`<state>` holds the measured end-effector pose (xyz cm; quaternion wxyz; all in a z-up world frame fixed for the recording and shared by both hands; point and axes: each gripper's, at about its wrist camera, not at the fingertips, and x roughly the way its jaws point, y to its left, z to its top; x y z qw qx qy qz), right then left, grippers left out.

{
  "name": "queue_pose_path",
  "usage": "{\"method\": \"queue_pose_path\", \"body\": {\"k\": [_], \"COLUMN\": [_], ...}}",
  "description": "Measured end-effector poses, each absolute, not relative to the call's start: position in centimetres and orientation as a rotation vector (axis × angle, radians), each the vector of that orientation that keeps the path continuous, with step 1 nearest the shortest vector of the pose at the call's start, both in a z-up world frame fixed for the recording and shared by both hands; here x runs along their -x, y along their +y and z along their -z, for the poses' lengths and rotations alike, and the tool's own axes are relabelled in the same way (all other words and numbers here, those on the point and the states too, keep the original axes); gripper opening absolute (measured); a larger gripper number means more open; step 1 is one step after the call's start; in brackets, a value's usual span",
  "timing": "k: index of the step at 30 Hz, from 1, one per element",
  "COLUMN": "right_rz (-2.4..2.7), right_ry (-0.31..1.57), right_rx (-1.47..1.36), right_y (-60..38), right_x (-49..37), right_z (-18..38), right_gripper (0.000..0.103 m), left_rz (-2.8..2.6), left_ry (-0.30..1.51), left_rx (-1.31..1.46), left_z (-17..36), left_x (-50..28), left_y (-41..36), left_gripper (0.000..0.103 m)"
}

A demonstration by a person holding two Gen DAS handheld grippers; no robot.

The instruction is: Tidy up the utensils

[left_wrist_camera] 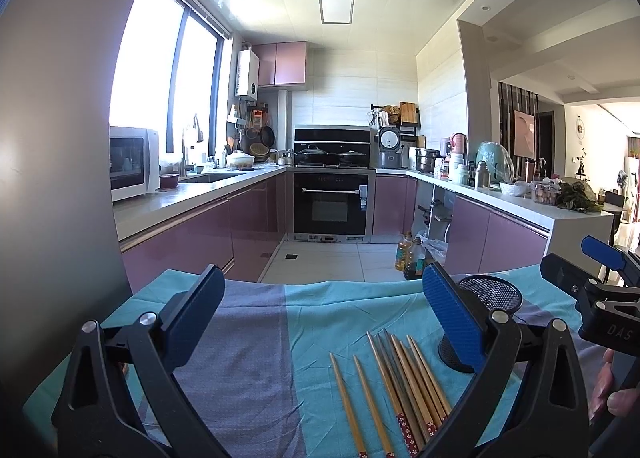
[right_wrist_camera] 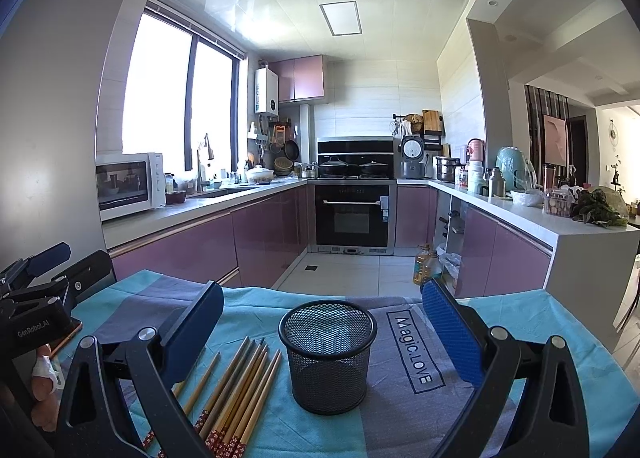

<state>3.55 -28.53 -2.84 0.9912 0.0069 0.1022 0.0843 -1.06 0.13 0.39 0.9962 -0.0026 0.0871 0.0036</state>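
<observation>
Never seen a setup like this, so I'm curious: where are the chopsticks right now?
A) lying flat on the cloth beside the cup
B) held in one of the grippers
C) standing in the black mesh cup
A: the chopsticks lie flat on the cloth beside the empty black mesh cup; both grippers are open and hold nothing.

Window (left_wrist_camera: 164,77) glare, fisheye-warped edges

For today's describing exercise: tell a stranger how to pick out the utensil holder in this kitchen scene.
Start at the teal and grey cloth covering the near table. On it, right of the row of chopsticks, stands the black mesh cup. It is the only upright, round, see-through wire container there, and it looks empty.
</observation>
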Motion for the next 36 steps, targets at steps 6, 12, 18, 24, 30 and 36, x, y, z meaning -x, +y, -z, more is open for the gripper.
{"method": "queue_pose_path", "body": {"k": [6, 12, 18, 24, 30, 36], "right_rz": [-0.169, -0.167, -0.168, -0.167, -0.169, -0.169], "right_ry": [0.204, 0.206, 0.206, 0.207, 0.208, 0.209], "right_rx": [-0.015, -0.019, -0.019, -0.019, -0.021, -0.021], "right_y": [-28.59, -28.61, -28.66, -28.67, -28.72, -28.71], "right_x": [-3.55, -3.58, -3.58, -3.64, -3.68, -3.71], "right_z": [2.86, 2.94, 2.99, 3.08, 3.09, 3.08], "right_gripper": [0.096, 0.096, 0.096, 0.096, 0.096, 0.096], "left_rz": [-0.008, -0.010, -0.009, -0.009, -0.009, -0.008], "left_ry": [0.172, 0.172, 0.172, 0.172, 0.172, 0.173], "left_rx": [0.005, 0.005, 0.004, 0.004, 0.004, 0.005], "left_z": [-0.43, -0.51, -0.45, -0.48, -0.55, -0.57], "left_x": [1.23, 1.39, 1.34, 1.36, 1.42, 1.42], "left_y": [0.11, 0.12, 0.09, 0.05, 0.04, -0.01], "left_gripper": [0.098, 0.098, 0.098, 0.098, 0.098, 0.098]}}
